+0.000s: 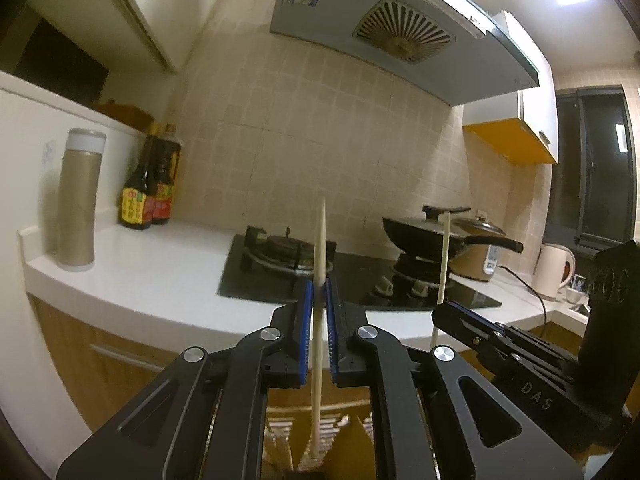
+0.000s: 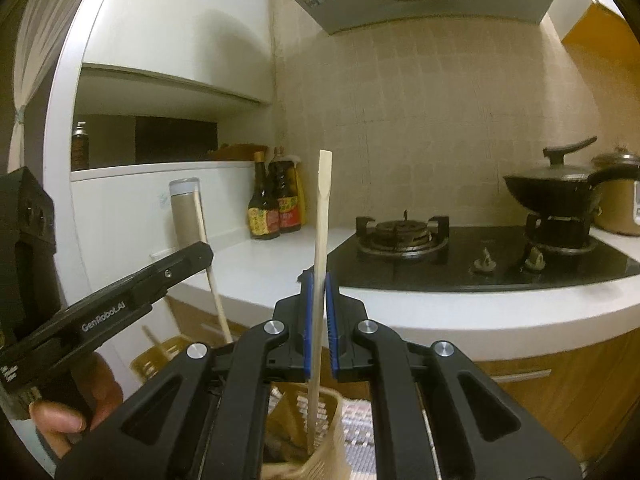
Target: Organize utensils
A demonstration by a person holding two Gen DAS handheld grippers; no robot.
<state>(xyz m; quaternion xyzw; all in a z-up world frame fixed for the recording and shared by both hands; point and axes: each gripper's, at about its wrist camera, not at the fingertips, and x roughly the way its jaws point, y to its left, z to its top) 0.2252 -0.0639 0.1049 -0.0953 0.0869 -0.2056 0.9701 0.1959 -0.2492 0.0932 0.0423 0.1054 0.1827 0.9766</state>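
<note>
My left gripper (image 1: 319, 286) is shut on a pale wooden chopstick (image 1: 322, 236) that stands upright between its blue pads. The stick's lower end reaches down into a beige slotted utensil holder (image 1: 280, 432) below the jaws. My right gripper (image 2: 319, 280) is shut on a second upright chopstick (image 2: 323, 208), whose lower end is inside the beige holder (image 2: 334, 412). Each gripper shows in the other's view: the right one (image 1: 438, 310) with its stick (image 1: 445, 248), the left one (image 2: 206, 250) with its stick (image 2: 200, 216) over a holder compartment (image 2: 160, 356).
A white counter (image 1: 152, 276) runs ahead with a black gas hob (image 2: 404, 236) and a black wok (image 2: 552, 188). Two sauce bottles (image 1: 146, 200) and a tall flask (image 1: 78, 200) stand at the left. A kettle (image 1: 554, 268) and a cooker (image 2: 620, 208) are at the right. A hand (image 2: 64, 416) grips the left tool.
</note>
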